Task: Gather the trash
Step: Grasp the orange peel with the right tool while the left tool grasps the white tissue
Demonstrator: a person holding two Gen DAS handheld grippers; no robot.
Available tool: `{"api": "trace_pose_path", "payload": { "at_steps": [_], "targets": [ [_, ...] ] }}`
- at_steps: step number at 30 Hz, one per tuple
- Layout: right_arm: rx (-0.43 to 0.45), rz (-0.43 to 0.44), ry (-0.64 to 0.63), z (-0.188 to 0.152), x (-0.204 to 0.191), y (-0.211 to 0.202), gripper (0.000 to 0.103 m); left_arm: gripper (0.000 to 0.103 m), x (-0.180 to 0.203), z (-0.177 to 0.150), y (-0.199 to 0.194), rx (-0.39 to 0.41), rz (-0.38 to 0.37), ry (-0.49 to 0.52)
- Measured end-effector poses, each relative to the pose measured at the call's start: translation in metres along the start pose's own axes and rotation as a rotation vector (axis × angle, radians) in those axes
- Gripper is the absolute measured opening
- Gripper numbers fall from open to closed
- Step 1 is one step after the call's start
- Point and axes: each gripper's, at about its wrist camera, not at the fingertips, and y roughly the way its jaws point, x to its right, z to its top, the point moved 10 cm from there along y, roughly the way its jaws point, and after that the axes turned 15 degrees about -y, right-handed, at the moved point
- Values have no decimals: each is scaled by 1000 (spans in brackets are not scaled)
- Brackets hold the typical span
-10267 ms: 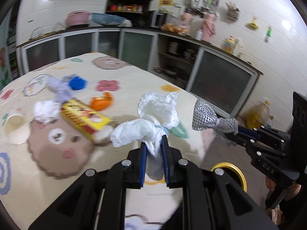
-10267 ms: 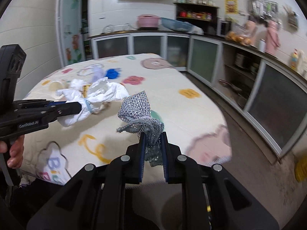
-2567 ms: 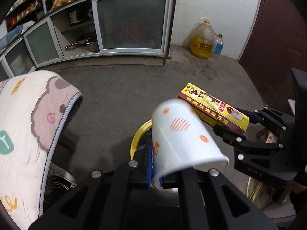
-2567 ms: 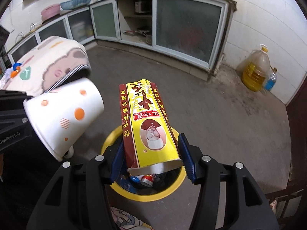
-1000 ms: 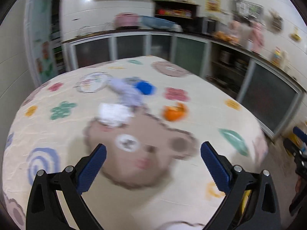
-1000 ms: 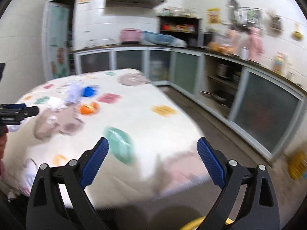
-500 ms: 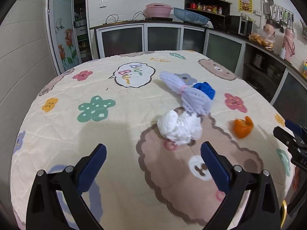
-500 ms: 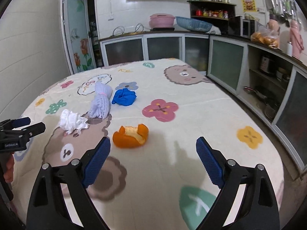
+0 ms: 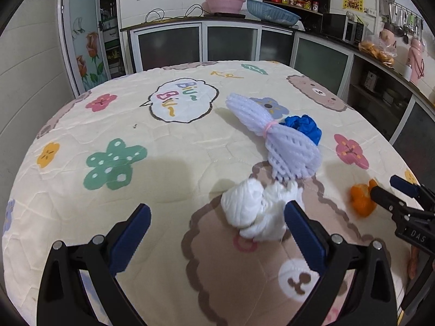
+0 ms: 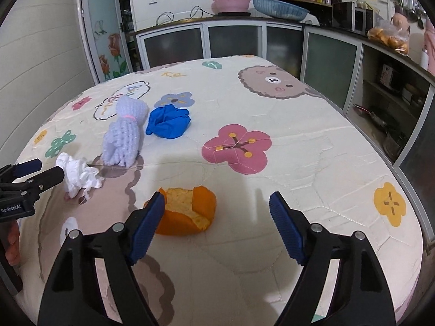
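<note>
A crumpled white tissue (image 9: pixel 255 213) lies on the patterned tablecloth (image 9: pixel 136 179), just inside the right finger of my open, empty left gripper (image 9: pixel 217 231). It also shows in the right wrist view (image 10: pixel 77 172). An orange peel (image 10: pixel 187 213) lies next to the left finger of my open, empty right gripper (image 10: pixel 217 220); it also shows in the left wrist view (image 9: pixel 361 199). A pale purple foam net (image 9: pixel 274 138) tied with a pink band and a crumpled blue glove (image 10: pixel 168 121) lie further back.
The table's right edge (image 10: pixel 416 217) drops to the kitchen floor. Cabinets with glass doors (image 9: pixel 231 43) line the back and right walls. The right gripper's tips (image 9: pixel 402 193) enter the left wrist view from the right.
Both grippers have moved closer to the table. The tissue now sits by the left gripper's right finger, and the orange peel by the right gripper's left finger. Both stay open.
</note>
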Motion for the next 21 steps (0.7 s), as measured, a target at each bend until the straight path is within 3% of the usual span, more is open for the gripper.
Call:
{"api": "trace_pose_path", "payload": {
  "at_steps": [5,7,9,11,12,15,21],
  "targets": [
    [-36,-5,-17,-2,-1,7,64,95,11,-1,15,-36,-36,-8],
    [-48,-2,-15,-4,-1,10,58,87,13,-3,18,-46,-41,-15],
    [-56,-6,-11,-5,1,10,34,56,16,-5,18,-54,-53,-13],
    [-60,-7,-11,-6,1,10,16,38,21,-6,15,-58,-80,-13],
    [-58,-2,-4,-6,1,8,13,34,22,-6,13,-51,-77,-10],
    [-59,30,21,-7,-1,5,12,29,27,-4,6,-35,-80,-1],
    [-25,39,27,-1,-3,-14,12,28,24,0,-15,-29,-121,-54]
  ]
}}
